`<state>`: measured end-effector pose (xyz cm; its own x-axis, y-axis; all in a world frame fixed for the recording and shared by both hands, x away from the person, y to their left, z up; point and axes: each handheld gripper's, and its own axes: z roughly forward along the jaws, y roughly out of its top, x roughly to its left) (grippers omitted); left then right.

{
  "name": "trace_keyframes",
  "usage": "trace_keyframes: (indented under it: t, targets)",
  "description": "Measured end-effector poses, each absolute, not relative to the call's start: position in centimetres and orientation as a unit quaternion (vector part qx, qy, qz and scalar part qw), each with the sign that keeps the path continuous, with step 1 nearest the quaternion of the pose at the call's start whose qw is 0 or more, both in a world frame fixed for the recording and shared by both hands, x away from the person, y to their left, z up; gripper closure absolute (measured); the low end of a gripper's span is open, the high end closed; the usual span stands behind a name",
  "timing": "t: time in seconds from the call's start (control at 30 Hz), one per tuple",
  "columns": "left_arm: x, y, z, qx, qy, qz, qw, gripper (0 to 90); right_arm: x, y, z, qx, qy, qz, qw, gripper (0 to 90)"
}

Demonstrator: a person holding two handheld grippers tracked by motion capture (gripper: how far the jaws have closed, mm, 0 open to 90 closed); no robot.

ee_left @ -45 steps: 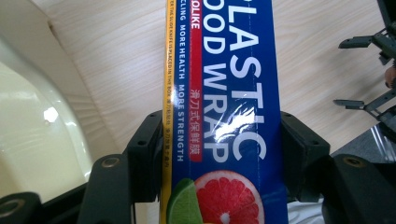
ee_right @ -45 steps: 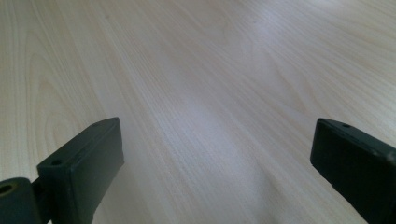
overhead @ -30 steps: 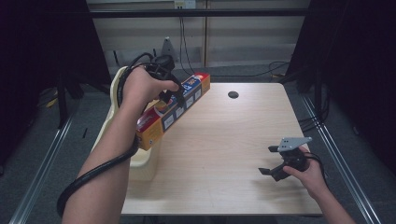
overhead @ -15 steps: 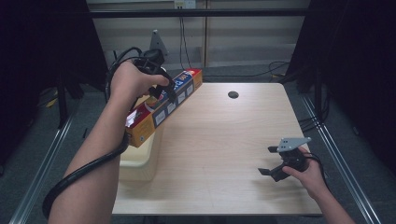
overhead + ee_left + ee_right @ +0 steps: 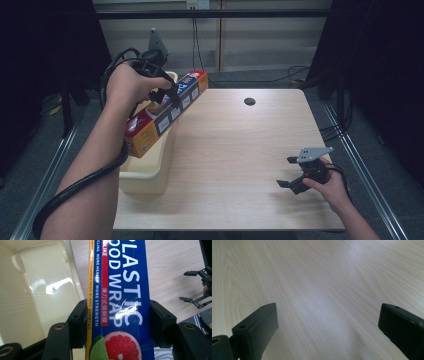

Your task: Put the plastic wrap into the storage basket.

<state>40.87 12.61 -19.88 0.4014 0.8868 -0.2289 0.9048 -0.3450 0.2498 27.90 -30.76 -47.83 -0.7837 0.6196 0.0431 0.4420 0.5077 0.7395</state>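
Observation:
A long plastic wrap box (image 5: 165,114), blue, red and orange with a grapefruit picture, hangs tilted over the cream bin (image 5: 150,172) at the table's left edge. My left gripper (image 5: 167,97) is shut on the box near its middle. In the left gripper view both jaws press the sides of the box (image 5: 120,302), with the bin's (image 5: 42,290) inside below it. My right gripper (image 5: 291,172) rests low over the table's front right, open, with bare wood between its fingers (image 5: 255,327).
The light wooden table (image 5: 240,145) has a round dark hole (image 5: 249,101) near its far edge. Cables and dark floor lie beyond the table. The right gripper (image 5: 200,287) appears far off in the left gripper view.
My left hand has carried the box up and to the left, from over the table edge to above the bin. The right gripper has stayed in place.

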Motion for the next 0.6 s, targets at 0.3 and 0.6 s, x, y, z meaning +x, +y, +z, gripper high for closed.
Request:
trace_keyframes:
  t: [0.3,0.6]
  targets:
    - [40.7,13.8,-19.6,0.814,0.555,-0.021,0.169,41.2,27.9,-30.7,-47.9,0.309,0.861,0.389,0.113,2.6]
    - [40.3,15.1,-19.4,0.802,0.572,-0.017,0.17,41.2,27.9,-30.7,-47.9,0.309,0.861,0.387,0.114,2.5]
